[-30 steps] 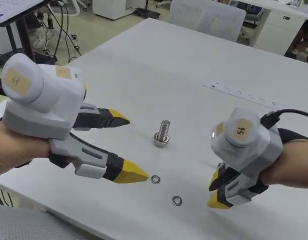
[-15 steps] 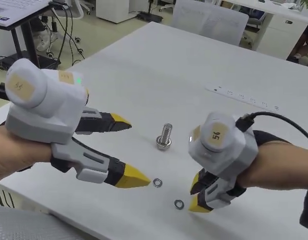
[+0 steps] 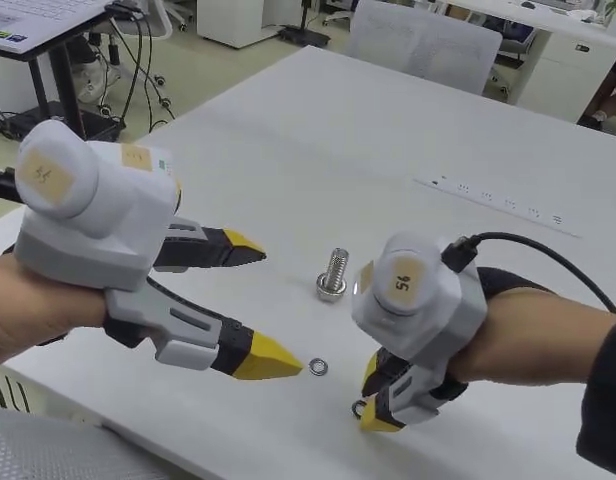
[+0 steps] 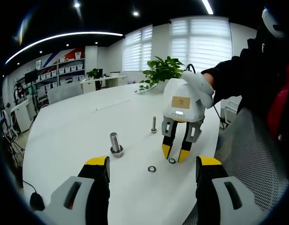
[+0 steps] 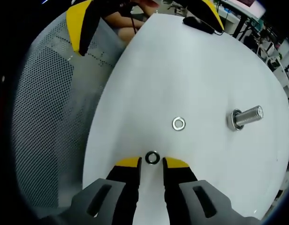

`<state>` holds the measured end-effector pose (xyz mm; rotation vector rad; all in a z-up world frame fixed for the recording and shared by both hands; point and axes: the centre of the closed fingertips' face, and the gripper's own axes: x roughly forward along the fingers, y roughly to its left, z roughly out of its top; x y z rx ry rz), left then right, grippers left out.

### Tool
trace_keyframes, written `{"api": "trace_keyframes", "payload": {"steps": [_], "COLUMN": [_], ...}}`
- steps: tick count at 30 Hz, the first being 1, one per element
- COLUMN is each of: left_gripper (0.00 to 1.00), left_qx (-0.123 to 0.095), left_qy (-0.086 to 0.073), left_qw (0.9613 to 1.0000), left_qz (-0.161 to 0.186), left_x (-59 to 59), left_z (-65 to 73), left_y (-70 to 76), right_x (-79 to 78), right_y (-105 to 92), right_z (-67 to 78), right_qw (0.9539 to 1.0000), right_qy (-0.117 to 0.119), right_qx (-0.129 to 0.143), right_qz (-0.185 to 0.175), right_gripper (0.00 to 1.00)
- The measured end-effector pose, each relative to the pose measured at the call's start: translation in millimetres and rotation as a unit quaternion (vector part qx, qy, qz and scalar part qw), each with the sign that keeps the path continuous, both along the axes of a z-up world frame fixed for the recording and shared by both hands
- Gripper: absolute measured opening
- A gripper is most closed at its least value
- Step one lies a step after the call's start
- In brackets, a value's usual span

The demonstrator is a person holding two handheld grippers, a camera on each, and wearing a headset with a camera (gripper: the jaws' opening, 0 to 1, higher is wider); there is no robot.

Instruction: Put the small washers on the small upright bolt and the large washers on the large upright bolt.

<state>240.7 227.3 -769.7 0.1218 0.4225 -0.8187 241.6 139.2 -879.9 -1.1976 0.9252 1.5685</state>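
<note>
Evidently early in the job, with nothing visibly threaded on by these grippers. Finds two washers lying flat and loose on the white table (image 3: 318,150). Points the right gripper (image 4: 175,155) straight down at the tabletop, jaws parted only a little, straddling the nearer washer (image 5: 152,158), framed just between the yellow tips. Clamps nothing so far; contact between tips and surface impossible to judge. Holds the left gripper (image 3: 258,300) low at the side, jaws spread wide and empty, aimed across the table toward the bolts. Leaves the second washer (image 5: 178,123) between the nearer washer and the large bolt (image 5: 245,117), apart from both, and just off the left gripper's lower tip in the head view. Shows the large bolt upright mid-table with a collar (image 5: 236,119) at its foot: perhaps a washer already seated, perhaps the bolt's own head, cannot tell. Shows the small bolt (image 4: 154,125) upright farther back, beyond the right gripper in the left gripper view, too small to check for washers. Cannot tell the size of either loose washer. Judges nearly all the work as left: close on the straddled washer, lift, match to the fitting bolt, lower over the thread, then repeat with the other.
</note>
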Motion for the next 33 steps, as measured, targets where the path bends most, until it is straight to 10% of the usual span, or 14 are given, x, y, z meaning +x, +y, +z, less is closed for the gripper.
{"api": "trace_keyframes", "payload": {"steps": [33], "left_gripper": [0.73], "left_qx": [-0.001], "left_qy": [0.002], "left_qw": [1.0], "left_qz": [0.002], "left_x": [-0.2], "left_z": [-0.5], "left_y": [0.1], "right_x": [-1.2], "right_y": [2.4], "right_z": [-0.4], "right_qw": [0.9993], "right_qy": [-0.029], "right_qx": [-0.008], "right_qz": [0.023], "right_gripper": [0.14]}}
